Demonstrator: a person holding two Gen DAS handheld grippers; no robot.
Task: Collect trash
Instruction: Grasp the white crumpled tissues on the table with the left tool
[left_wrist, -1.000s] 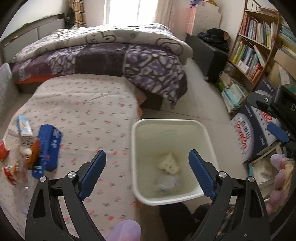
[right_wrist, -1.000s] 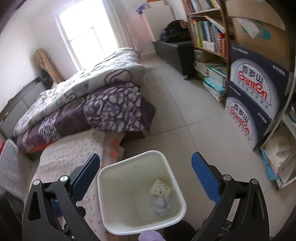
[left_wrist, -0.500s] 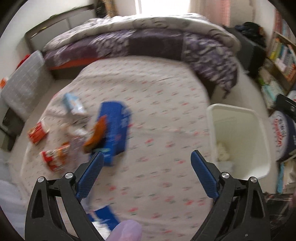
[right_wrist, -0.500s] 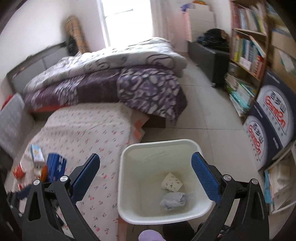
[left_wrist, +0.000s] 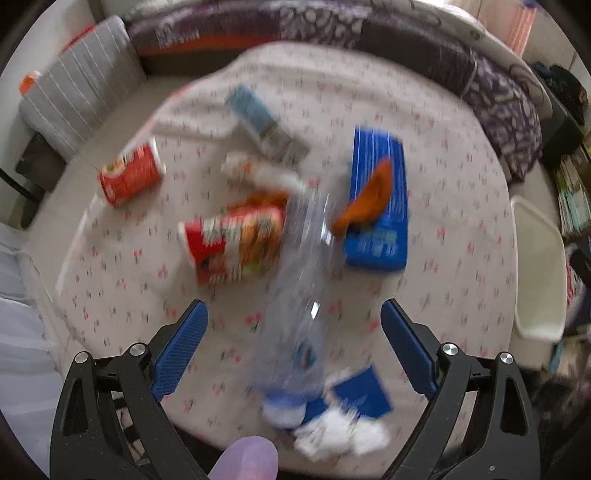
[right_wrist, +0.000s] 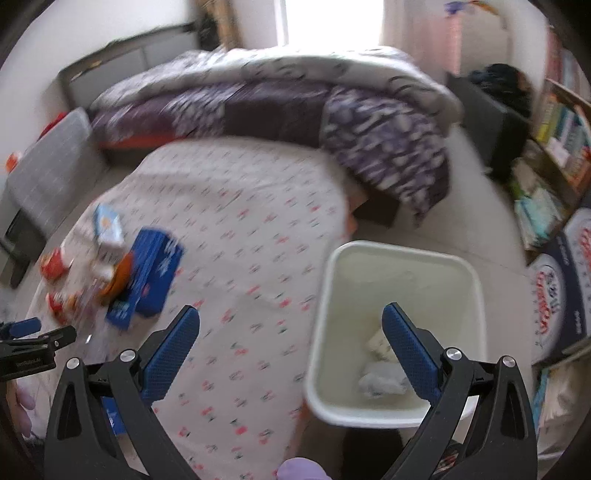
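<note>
Close in, the left tongs (left_wrist: 293, 350) hang released over a flowered sheet (left_wrist: 454, 192), with a clear plastic bottle (left_wrist: 299, 299) lying between the spread blue pads, its cap end at six o'clock beside crumpled white paper (left_wrist: 340, 432) and a small blue packet (left_wrist: 360, 395). Just beyond, at eleven o'clock, lies a red snack cup (left_wrist: 232, 243), and at one o'clock a blue box (left_wrist: 380, 206) with an orange wrapper (left_wrist: 369, 195) on it; farther off are a second red cup (left_wrist: 129, 177) and a pale blue carton (left_wrist: 258, 118). The right tongs (right_wrist: 290, 354) are likewise released and empty, the right pad over a white bin (right_wrist: 325, 314) at three o'clock holding crumpled paper (right_wrist: 380, 380). Beyond lies a purple quilt (right_wrist: 295, 99).
</note>
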